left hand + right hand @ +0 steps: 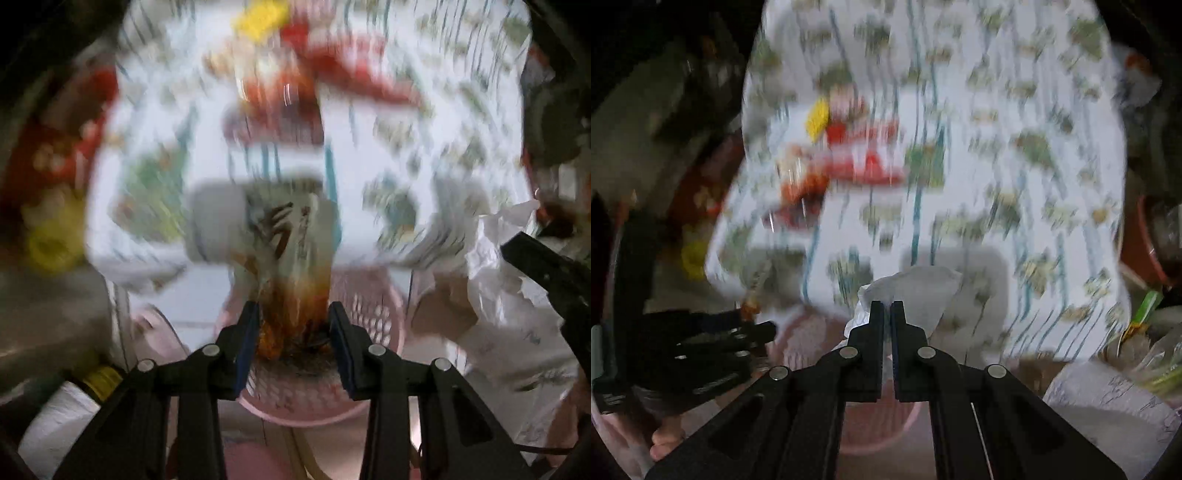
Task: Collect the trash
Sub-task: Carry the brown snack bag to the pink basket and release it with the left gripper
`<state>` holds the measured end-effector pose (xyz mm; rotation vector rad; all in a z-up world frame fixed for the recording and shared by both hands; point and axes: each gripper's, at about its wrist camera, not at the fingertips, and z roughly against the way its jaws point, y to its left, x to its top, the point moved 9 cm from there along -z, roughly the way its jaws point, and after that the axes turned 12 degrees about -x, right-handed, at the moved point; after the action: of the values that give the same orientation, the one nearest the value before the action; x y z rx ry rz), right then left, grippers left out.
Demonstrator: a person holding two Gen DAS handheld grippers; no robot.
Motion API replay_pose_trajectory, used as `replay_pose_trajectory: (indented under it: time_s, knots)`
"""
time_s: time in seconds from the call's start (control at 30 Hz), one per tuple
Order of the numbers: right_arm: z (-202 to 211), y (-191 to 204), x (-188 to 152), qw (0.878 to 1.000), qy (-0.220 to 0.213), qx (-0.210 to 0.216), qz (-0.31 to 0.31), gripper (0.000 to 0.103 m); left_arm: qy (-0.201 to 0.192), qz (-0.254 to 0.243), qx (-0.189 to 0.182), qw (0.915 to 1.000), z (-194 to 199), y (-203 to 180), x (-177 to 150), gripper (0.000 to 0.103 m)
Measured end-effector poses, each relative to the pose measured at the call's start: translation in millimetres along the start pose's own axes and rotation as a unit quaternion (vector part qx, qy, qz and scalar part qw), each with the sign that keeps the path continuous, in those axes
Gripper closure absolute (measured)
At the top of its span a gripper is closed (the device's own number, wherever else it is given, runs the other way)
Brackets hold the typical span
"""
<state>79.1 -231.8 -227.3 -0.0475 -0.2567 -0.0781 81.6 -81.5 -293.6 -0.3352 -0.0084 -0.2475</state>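
Clearly both pieces of trash are light and limp. The left tongs are clamped on a crinkly snack wrapper, printed and glossy, hanging above the pink perforated basket. The right tongs are pressed together on a crumpled white tissue, soft and easily torn, also over the basket beside the patterned bench. Pinching near an edge suits both; the film looks slippery.
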Motion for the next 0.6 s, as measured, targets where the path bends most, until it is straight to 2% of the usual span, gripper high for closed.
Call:
replay_pose_trajectory:
  time_s: [0.07, 0.17, 0.23, 0.37, 0.4, 0.43, 0.47, 0.5, 0.53, 0.57, 0.6]
  knots:
    - [-23.0, 0.5, -12.9, 0.999, 0.046, 0.003, -0.006, 0.099, 0.033, 0.003, 0.025, 0.9991, -26.7, 9.6, -14.3, 0.071]
    - [-46.9, 8.6, -27.6, 0.996, 0.089, -0.001, 0.02, 0.099, 0.069, 0.001, 0.021, 0.9974, -52.1, 9.6, -35.1, 0.072]
    - [-54.9, 12.8, -31.5, 0.995, 0.096, -0.001, 0.025, 0.099, 0.079, -0.003, 0.013, 0.9968, -60.5, 4.9, -43.8, 0.072]
    - [-74.6, 20.8, -42.2, 0.992, 0.119, 0.001, 0.03, 0.099, 0.082, -0.002, 0.029, 0.9962, -62.8, 8.9, -46.9, 0.07]
    - [-78.8, 23.2, -45.3, 0.991, 0.129, 0.008, 0.03, 0.098, 0.084, 0.002, 0.039, 0.9957, -61.7, 11.2, -47.8, 0.056]
    - [-83.8, 26.2, -49.2, 0.989, 0.143, 0.019, 0.03, 0.097, 0.079, 0.003, 0.047, 0.9958, -57.5, 12.8, -48.0, 0.037]
    - [-87.0, 26.8, -51.8, 0.988, 0.152, 0.022, 0.026, 0.09, 0.069, 0.002, 0.054, 0.9962, -53.2, 15.4, -42.6, 0.031]
    - [-88.6, 27.1, -53.7, 0.987, 0.158, 0.022, 0.02, 0.082, 0.057, -0.004, 0.069, 0.996, -47.3, 18.3, -39.9, 0.03]
    - [-90.5, 26.5, -53.4, 0.987, 0.161, 0.02, 0.015, 0.061, 0.051, -0.012, 0.083, 0.9951, -41.2, 19.8, -38.1, 0.029]
    - [-91.5, 23.6, -53.3, 0.987, 0.159, 0.015, 0.007, 0.048, 0.05, -0.016, 0.091, 0.9944, -39.2, 19.6, -38.1, 0.028]
    - [-91.8, 20.0, -53.1, 0.988, 0.155, 0.011, 0.003, 0.048, 0.055, -0.018, 0.096, 0.9936, -37.6, 19.5, -39.5, 0.027]
